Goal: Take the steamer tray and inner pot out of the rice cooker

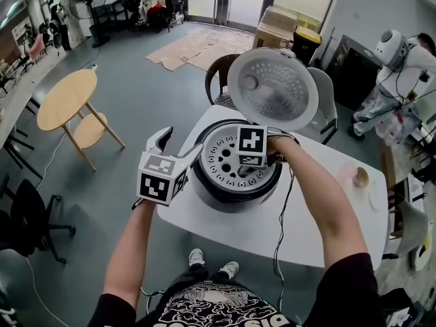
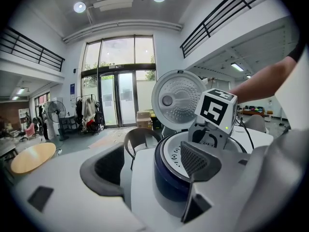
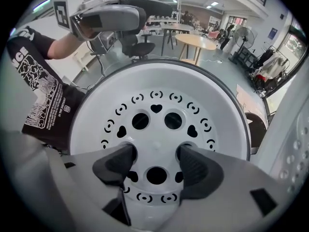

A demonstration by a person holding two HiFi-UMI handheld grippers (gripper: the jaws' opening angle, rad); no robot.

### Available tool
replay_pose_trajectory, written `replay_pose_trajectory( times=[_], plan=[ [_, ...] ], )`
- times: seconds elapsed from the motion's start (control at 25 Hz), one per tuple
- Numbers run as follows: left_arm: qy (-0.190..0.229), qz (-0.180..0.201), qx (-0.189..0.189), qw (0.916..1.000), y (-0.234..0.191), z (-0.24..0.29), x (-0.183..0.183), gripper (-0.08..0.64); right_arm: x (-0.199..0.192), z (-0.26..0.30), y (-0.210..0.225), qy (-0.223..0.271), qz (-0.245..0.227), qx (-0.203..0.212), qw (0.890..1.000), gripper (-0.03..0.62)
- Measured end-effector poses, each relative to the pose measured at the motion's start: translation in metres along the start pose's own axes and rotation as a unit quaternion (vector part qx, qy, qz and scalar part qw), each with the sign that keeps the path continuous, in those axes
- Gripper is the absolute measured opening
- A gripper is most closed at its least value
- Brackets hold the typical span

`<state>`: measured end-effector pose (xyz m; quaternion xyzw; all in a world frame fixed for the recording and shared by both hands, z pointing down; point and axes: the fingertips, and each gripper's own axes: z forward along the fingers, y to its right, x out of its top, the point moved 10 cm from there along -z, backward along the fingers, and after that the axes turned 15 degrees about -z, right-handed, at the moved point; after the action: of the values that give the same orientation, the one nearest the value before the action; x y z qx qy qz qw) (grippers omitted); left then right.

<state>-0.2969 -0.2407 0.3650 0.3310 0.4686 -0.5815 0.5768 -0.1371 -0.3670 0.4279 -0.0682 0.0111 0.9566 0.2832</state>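
White table (image 1: 320,206) bears the rice cooker (image 1: 228,195). Only its own view shows the right gripper (image 3: 156,154) spread over steamer tray (image 3: 155,129) holes. At centre-left, the left gripper (image 1: 178,145) gapes.

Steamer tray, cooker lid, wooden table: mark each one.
steamer tray (image 3: 157,138), right gripper view, perforated floor
cooker lid (image 1: 272,88), head view, dimpled inner face
wooden table (image 1: 67,99), head view, round top

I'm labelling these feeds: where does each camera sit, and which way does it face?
Head view: on the head, steeply down at the cooker; left forearm and right forearm show.
Left gripper view: on the left tool, roughly level across the cooker toward the doors; own jaws, right forearm.
Right gripper view: on the right tool, straight down onto the tray; own jaws, shirt.
Shared: all see the tray.
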Motion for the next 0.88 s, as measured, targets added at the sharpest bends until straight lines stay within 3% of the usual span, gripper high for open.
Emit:
replay_pose_trajectory(
  times=[0.4,0.64,0.88],
  plan=[
    [0.023,0.002,-0.013,0.9996,-0.004,-0.022,0.019,0.357,0.019,-0.054,-0.018,-0.023,0.004,-0.035,0.999,0.310],
    [0.041,0.014,-0.052,0.9977,0.009,-0.022,0.039,0.357,0.012,-0.096,-0.036,-0.017,0.053,-0.052,0.997,0.310],
    [0.042,0.024,-0.124,0.9911,0.035,-0.014,0.067,0.357,-0.007,-0.137,-0.064,-0.024,0.125,-0.075,0.989,0.308]
  ],
)
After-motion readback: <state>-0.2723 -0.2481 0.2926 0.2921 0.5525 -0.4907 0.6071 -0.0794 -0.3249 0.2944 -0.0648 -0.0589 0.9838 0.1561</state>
